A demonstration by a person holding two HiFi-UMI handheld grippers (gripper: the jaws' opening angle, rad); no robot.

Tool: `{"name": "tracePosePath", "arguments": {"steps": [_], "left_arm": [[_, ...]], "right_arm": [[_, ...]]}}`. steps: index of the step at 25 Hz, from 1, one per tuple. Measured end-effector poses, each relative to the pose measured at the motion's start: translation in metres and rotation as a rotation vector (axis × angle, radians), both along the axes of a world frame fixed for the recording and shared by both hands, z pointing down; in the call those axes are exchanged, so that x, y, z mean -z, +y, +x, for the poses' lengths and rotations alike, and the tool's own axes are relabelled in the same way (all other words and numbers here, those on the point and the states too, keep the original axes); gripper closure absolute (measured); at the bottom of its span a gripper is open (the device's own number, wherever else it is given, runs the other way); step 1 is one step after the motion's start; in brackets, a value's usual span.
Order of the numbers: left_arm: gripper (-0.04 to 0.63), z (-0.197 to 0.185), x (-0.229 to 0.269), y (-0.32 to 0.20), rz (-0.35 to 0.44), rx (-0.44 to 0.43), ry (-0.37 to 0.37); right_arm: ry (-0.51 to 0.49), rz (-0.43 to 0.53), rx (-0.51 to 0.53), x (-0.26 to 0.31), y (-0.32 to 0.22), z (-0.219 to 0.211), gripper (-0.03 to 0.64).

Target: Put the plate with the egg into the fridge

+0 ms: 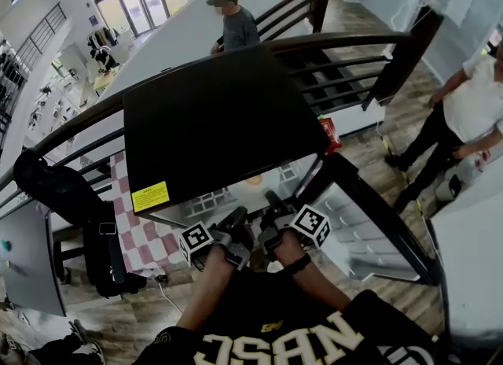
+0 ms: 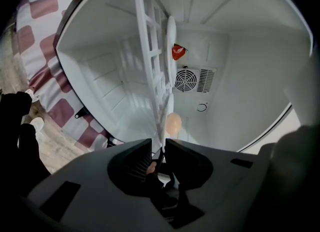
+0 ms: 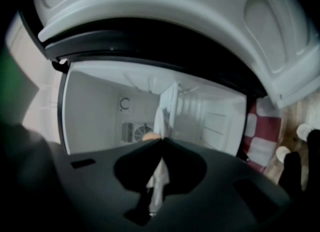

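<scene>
Right gripper (image 3: 161, 140) has its 2 jaws pressed together on the thin rim of the white plate (image 3: 169, 101), which shows edge-on in its view, with the pale egg (image 3: 148, 137) peeking over the jaw beside it. In the left gripper view, the left gripper (image 2: 159, 148) has its jaws a narrow way apart. The same rim runs into the gap, close against 1 jaw, with a dark slit on the other side.

The plate is inside the open fridge (image 1: 220, 119), a small black box with a white interior. It lies along the white wire shelf (image 2: 147, 51), so close that I cannot tell if it rests on it. The egg sits on the plate's face near the grippers' end. On the back wall are a round fan grille (image 2: 186, 80) and a red label (image 2: 178, 52).

From the head view, both grippers reach into the opening side by side, below the fridge's black top. A red-and-white checked cloth (image 2: 50, 51) lies under the fridge (a person in a cap (image 1: 233, 23) stands beyond the dark railing (image 1: 338, 41)).
</scene>
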State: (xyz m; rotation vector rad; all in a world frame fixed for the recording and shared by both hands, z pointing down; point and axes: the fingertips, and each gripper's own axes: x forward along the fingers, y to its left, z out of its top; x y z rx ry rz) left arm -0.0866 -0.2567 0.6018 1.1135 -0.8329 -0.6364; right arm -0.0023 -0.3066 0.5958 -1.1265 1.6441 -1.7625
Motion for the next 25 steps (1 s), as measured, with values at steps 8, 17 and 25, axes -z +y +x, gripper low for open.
{"name": "tracePosePath", "arguments": {"steps": [8, 17, 25], "left_arm": [[0.505, -0.008, 0.000, 0.015, 0.009, 0.031, 0.008], [0.505, -0.013, -0.007, 0.040, -0.018, 0.108, 0.029], [0.460, -0.010, 0.031, 0.051, 0.195, 0.093, -0.131]], "right_arm": [[0.132, -0.037, -0.058, -0.003, -0.014, 0.002, 0.586], [0.216, -0.013, -0.080, 0.000, -0.021, -0.001, 0.584], [0.474, 0.233, 0.143, 0.013, 0.005, 0.004, 0.356]]}}
